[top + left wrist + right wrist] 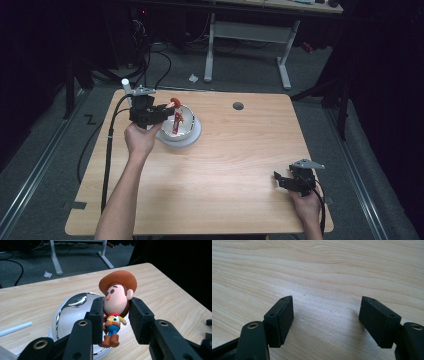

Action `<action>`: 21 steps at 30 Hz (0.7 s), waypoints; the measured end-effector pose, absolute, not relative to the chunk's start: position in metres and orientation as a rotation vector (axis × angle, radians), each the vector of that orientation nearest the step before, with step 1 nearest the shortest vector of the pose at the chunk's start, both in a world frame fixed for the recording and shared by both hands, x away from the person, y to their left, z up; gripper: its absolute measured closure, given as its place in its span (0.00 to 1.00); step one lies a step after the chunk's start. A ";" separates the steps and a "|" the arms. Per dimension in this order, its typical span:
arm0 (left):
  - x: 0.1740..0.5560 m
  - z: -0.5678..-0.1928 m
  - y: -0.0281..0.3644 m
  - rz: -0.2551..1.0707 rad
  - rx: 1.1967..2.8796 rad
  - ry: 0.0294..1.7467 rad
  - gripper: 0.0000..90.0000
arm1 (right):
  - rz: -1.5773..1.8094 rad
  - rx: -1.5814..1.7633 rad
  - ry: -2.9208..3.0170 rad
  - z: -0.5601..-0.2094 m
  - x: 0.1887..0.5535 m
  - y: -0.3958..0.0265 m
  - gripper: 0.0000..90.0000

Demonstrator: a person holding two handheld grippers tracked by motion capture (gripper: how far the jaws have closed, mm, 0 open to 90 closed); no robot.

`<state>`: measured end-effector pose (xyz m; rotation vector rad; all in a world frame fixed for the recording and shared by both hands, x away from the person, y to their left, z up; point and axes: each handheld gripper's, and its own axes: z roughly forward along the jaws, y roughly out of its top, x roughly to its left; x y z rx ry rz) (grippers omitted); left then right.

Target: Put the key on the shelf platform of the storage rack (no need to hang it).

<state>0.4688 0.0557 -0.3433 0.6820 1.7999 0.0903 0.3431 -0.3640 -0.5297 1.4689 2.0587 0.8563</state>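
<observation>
Tongs, right [284,181], sit near the tabletop's [230,165] front right edge, pads spread wide with only bare wood grain between them. Farther in, at rear left, left tongs [116,317] clenched on a small cowboy figurine [116,302], pads pressing both sides of its head, body upright. Figurine hangs over a shiny bowl [72,308] resting on a white plate [196,134]. White tube [15,328] lies just beside. Beyond the tabletop: grey floor, white desk legs [245,47].
</observation>
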 end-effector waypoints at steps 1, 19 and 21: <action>0.471 -0.345 0.055 0.095 0.684 1.796 0.73 | 0.856 1.468 2.058 -0.530 0.343 -0.364 0.31; 0.490 -0.388 0.044 0.108 0.676 1.876 0.73 | 0.858 1.465 2.063 -0.530 0.343 -0.364 0.31; 0.493 -0.395 0.043 0.117 0.694 1.880 0.73 | 0.858 1.462 2.063 -0.530 0.343 -0.364 0.31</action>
